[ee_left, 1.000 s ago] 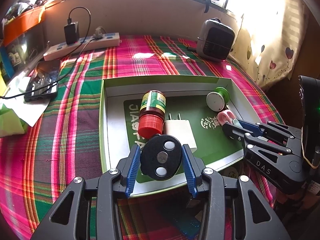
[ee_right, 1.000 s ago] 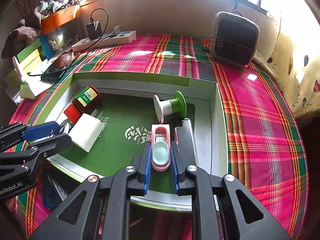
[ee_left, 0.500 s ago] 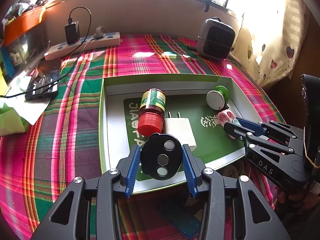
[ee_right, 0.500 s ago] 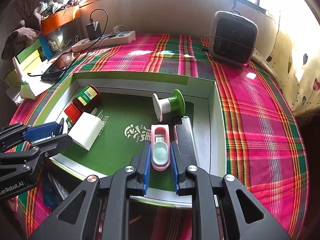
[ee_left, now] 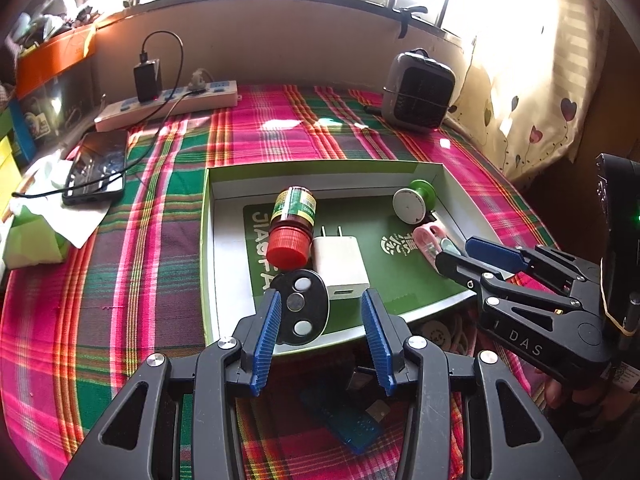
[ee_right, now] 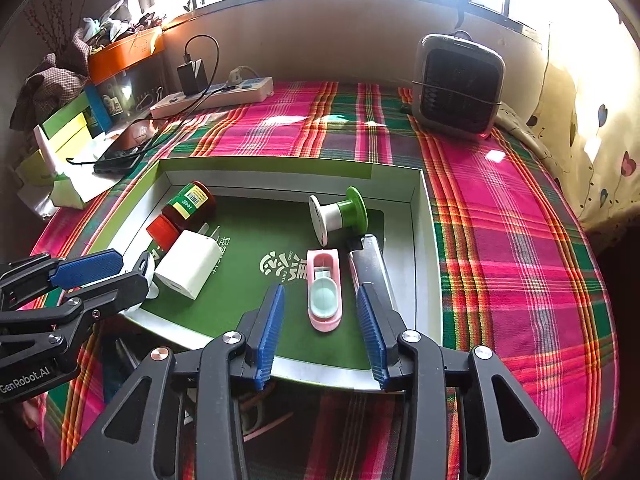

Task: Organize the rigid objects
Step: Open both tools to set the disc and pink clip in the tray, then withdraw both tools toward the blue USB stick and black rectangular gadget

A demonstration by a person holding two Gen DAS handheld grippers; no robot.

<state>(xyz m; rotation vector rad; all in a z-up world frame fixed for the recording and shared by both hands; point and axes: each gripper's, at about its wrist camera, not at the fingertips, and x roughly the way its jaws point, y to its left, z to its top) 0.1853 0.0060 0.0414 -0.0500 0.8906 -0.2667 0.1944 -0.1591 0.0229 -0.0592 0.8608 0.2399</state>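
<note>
A green tray (ee_left: 320,169) (ee_right: 280,168) lies on the plaid cloth. It holds a red-capped bottle (ee_left: 292,220), a white charger (ee_left: 340,268), a green-and-white spool (ee_right: 340,216) and a dark flat bar (ee_right: 372,268). A pink case (ee_right: 325,300) (ee_left: 428,240) rests flat on the tray floor between the jaws of my right gripper (ee_right: 321,290); they are opening and neither pad touches it. A black oval key fob (ee_left: 300,306) sits against the left pad of my left gripper (ee_left: 320,296), with a clear gap to the right pad.
A grey heater (ee_right: 458,88) stands at the back right. A power strip (ee_left: 168,104) with a plugged charger and a phone (ee_left: 96,168) lie at the back left, beside boxes and tissue. A blue stick (ee_left: 344,420) lies on the cloth under my left gripper.
The right jaws have spread apart and let go of the pink case, which stays in the tray. The key fob has shifted toward the left pad and looks smaller, no longer filling the left jaws.
</note>
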